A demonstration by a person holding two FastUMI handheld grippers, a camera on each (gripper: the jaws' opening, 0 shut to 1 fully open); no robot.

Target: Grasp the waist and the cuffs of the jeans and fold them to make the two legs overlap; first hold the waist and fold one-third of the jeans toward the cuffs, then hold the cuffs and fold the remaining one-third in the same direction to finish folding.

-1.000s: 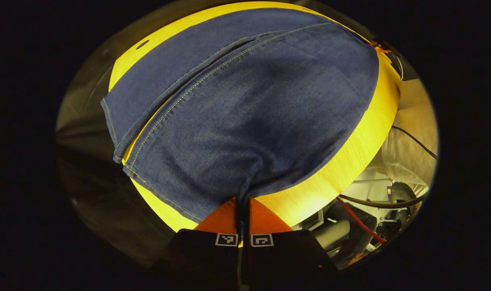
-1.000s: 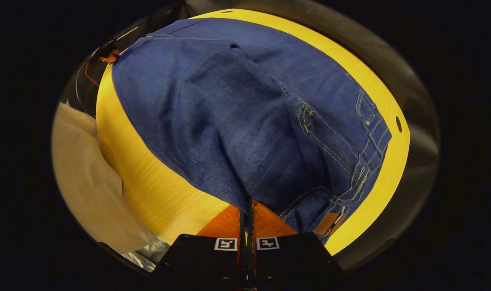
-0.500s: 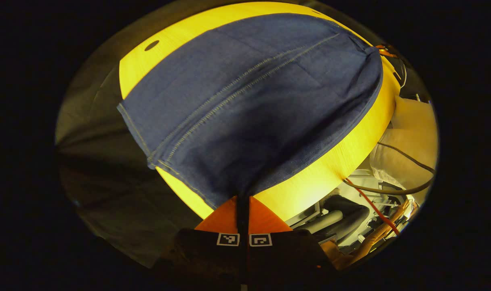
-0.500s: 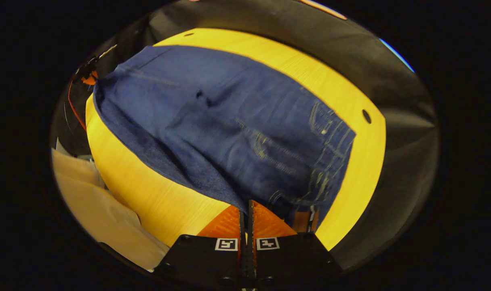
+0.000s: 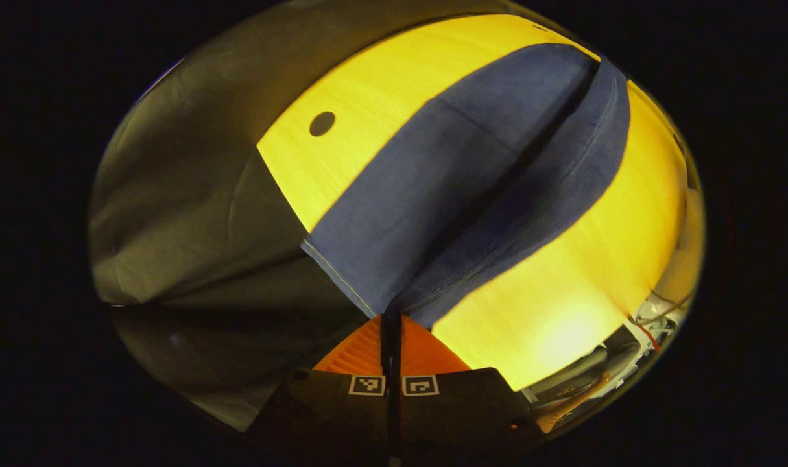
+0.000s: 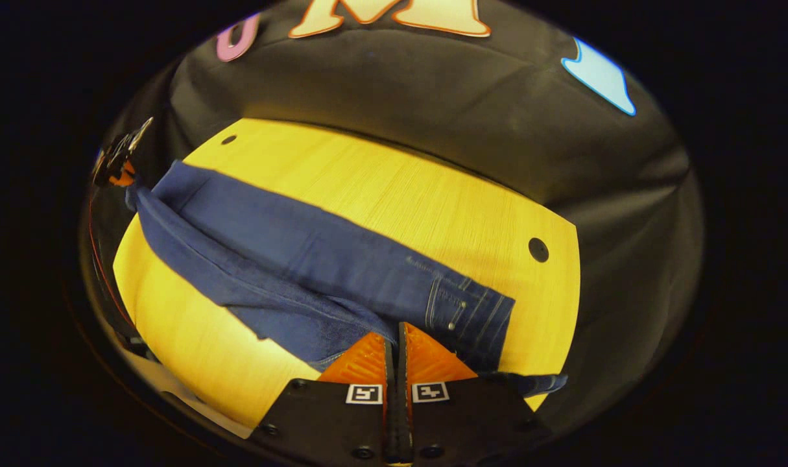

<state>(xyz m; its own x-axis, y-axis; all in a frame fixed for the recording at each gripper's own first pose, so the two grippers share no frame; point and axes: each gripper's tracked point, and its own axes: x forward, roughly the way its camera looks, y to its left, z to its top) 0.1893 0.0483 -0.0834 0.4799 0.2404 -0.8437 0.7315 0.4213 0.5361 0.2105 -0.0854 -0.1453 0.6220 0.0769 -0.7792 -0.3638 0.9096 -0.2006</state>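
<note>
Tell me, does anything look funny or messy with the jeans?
Nothing is wrong. The jeans look half-folded because one leg is lifted above the other on the table, pinched by the left hand-held gripper and right hand-held gripper.

yellow wooden table point(image 6: 394, 194) | 2 dark round holes point(image 6: 538, 249)

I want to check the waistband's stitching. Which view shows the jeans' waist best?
The right gripper view: the waist with its belt loops and pocket seams lies just beyond the right gripper. The left gripper view shows the jeans from the cuff end, the waist far off and indistinct.
</note>
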